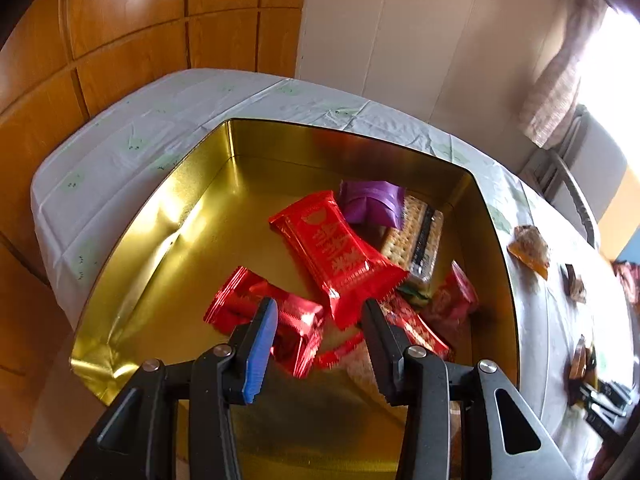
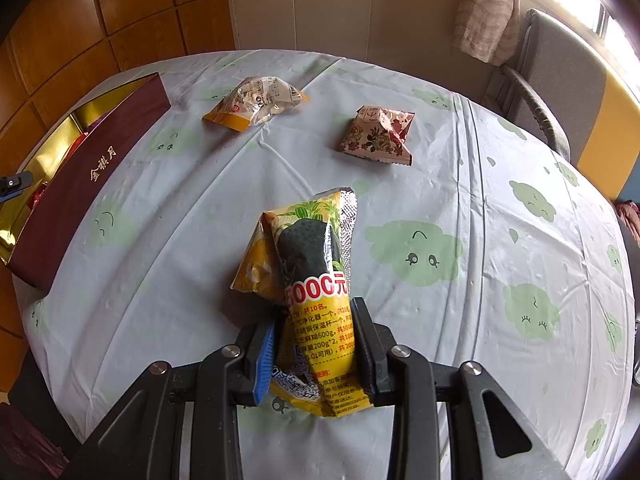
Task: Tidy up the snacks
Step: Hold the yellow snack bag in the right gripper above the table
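Observation:
A gold-lined tin [image 1: 160,208] holds several snacks: a large red packet [image 1: 336,248], a smaller red one [image 1: 240,300], a purple pack [image 1: 370,202] and a cracker pack [image 1: 420,236]. Above them my left gripper [image 1: 318,320] hangs open, with nothing between its fingers. In the right wrist view my right gripper [image 2: 316,320] is shut on a yellow snack packet [image 2: 316,280], held above the tablecloth. The tin's maroon side [image 2: 92,176] stands at the left of that view.
On the cloth beyond the yellow packet lie a clear-and-orange packet [image 2: 256,104] and a floral packet [image 2: 378,136]. More small snacks [image 1: 530,250] lie to the right of the tin. A grey chair [image 2: 560,80] stands at the table's far right edge.

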Available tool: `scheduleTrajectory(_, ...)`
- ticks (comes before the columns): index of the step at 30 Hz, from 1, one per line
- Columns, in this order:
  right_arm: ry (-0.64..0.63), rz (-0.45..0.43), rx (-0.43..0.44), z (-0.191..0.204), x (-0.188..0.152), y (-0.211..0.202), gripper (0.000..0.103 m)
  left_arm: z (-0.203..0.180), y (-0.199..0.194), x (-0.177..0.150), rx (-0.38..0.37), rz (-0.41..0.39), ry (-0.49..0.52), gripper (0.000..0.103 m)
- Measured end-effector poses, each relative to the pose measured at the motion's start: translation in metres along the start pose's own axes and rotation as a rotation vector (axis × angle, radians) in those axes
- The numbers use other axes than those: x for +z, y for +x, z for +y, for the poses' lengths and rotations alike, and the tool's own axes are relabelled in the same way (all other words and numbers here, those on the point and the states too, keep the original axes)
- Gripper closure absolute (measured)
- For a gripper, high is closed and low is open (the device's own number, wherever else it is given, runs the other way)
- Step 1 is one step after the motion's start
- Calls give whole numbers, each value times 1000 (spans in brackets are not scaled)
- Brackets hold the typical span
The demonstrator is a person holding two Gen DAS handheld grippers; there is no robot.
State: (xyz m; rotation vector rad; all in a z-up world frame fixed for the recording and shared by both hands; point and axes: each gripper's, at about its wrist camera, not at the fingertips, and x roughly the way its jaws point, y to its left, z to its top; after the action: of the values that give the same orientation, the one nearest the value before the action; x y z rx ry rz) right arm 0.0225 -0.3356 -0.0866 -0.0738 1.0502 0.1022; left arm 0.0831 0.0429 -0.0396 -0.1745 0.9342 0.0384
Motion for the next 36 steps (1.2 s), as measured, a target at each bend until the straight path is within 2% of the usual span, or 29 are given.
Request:
scheduleTrajectory(9,4,-8,-9,2,-1,-1,68,-8,-19,-10,1,-30,45,58)
scheduleTrajectory(36,21,-15,-17,2,-1,-3,68,-18,-30,-17,6,-54,89,58)
